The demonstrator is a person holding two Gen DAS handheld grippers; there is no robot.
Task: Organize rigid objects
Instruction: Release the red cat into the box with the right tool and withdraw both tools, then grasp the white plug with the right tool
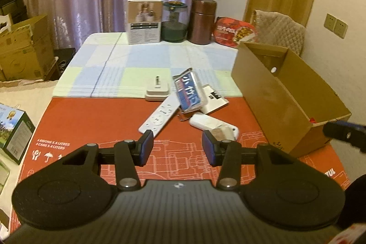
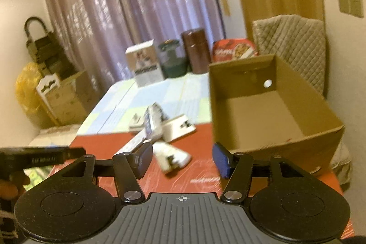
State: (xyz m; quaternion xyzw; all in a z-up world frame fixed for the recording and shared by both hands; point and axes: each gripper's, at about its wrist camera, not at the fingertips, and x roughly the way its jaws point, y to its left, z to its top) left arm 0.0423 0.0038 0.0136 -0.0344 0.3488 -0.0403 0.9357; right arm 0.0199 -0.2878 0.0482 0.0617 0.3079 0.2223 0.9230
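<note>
- Left wrist view: the left gripper (image 1: 178,145) is hovering over the red mat (image 1: 96,120), its jaws standing partly apart with nothing between them.
- Just beyond its fingertips a loose pile is lying on the mat: a white remote (image 1: 160,117), a blue-labelled clear case (image 1: 188,93), a white booklet (image 1: 213,98), a white charger base (image 1: 157,89) and a white oblong device (image 1: 213,124), several of them touching or overlapping.
- To the right of the pile an open cardboard box (image 1: 270,93) is sitting; the right gripper's tip is showing at its near corner.
- Right wrist view: the right gripper (image 2: 181,160) is hanging with jaws apart and empty, near the box's front wall.
- The box interior is looking bare here, though blur is hiding the near corner.
- At the table's far edge a white carton (image 1: 144,20), a green glass jar (image 1: 175,22), a brown canister (image 1: 202,21) and a red packet (image 1: 234,31) are standing in a row; their contents cannot be told.
</note>
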